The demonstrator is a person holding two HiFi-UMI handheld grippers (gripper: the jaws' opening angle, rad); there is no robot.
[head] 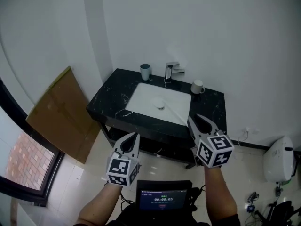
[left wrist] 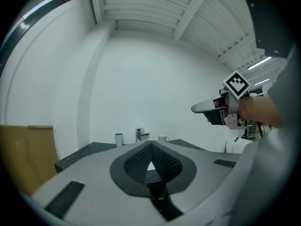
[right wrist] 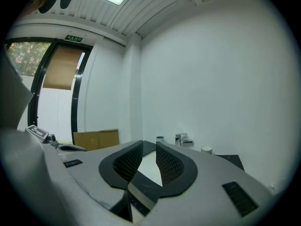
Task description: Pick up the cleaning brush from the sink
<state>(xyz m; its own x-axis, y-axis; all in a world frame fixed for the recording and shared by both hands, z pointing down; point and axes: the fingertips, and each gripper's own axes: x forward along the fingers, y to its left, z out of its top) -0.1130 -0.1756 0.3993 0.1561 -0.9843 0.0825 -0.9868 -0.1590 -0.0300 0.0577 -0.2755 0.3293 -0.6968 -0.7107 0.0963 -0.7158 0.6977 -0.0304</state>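
— What colour was the counter (head: 106, 102)?
— Black, veined with white. The sink (head: 146, 98) was white.
— The cup (head: 145, 71) and the mug (head: 197, 86)?
— Cup grey-blue, mug white.
— The board (head: 61, 112)?
— Brown. The left gripper (head: 136, 135) and right gripper (head: 196, 118) were grey, patterned with black-and-white squares.

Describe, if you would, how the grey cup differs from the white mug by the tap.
The grey cup is tall and straight-sided; the white mug is squatter. The grey cup shows no handle; the white mug has one on its right. The grey cup stands left of the tap, the white mug right of it. Both stand upright on the black counter.
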